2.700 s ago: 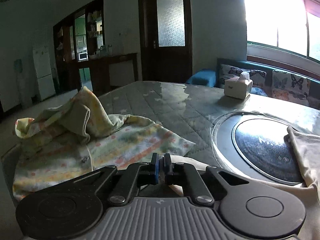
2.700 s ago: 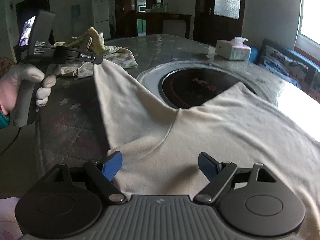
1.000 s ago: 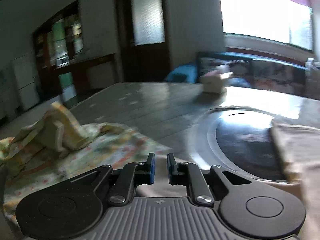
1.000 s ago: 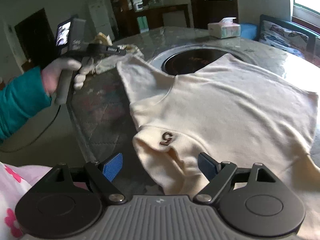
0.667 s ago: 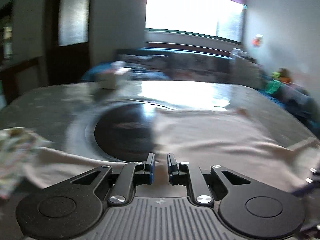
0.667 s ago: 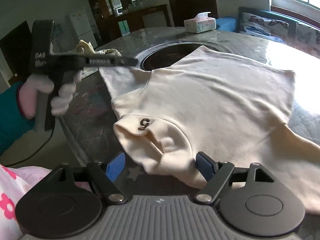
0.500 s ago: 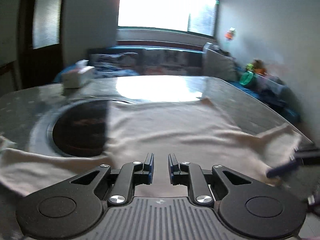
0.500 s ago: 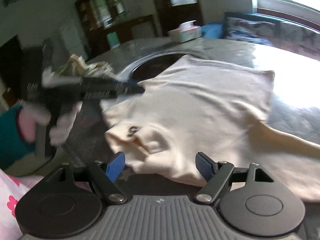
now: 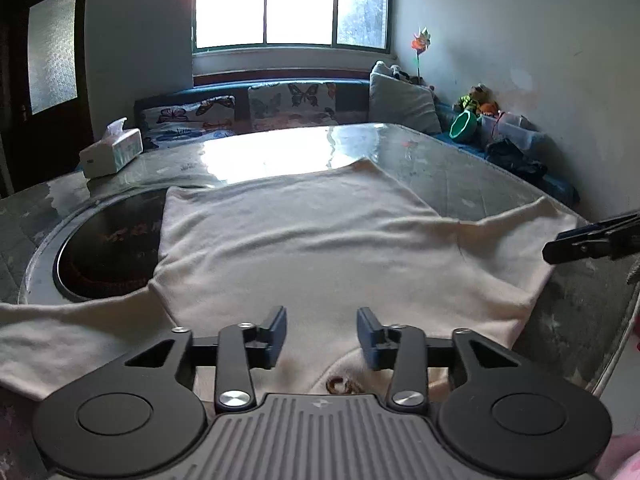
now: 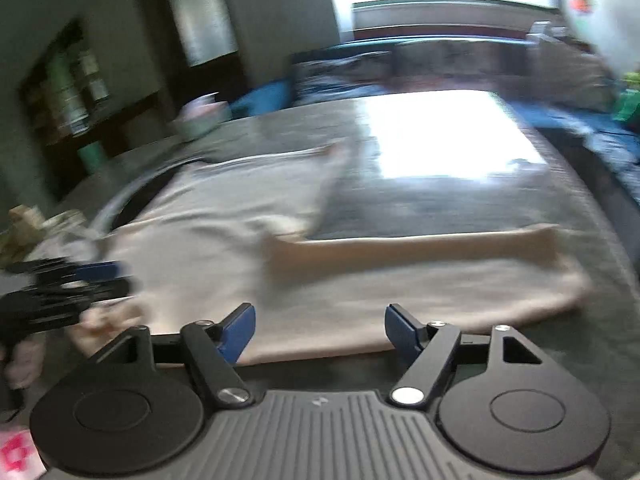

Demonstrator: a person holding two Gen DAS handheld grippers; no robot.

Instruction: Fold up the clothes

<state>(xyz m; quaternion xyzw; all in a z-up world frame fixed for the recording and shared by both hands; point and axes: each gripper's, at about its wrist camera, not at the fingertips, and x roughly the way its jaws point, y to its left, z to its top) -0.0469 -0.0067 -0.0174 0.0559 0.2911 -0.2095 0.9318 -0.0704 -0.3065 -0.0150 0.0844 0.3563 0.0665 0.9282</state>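
A cream long-sleeved shirt point(image 9: 304, 240) lies spread flat on the round table point(image 9: 460, 168), partly over a dark cooktop disc point(image 9: 108, 248). Its collar with a dark tag point(image 9: 340, 384) is right under my left gripper point(image 9: 322, 334), which is open and empty just above the cloth. My right gripper point(image 10: 318, 330) is open and empty over the shirt's right sleeve point(image 10: 420, 276); that view is blurred. The right gripper also shows at the right edge of the left wrist view point(image 9: 592, 240). The left gripper shows at the left of the right wrist view point(image 10: 68, 292).
A tissue box point(image 9: 112, 152) stands at the table's far left. A patterned garment point(image 10: 36, 220) lies at the left edge. A sofa with butterfly cushions point(image 9: 256, 108) runs behind the table under the window. The table edge point(image 9: 616, 344) drops off at right.
My left gripper let go of the shirt's left sleeve, swung right to the collar and opened. My right gripper swung right along the shirt to its right sleeve, staying open.
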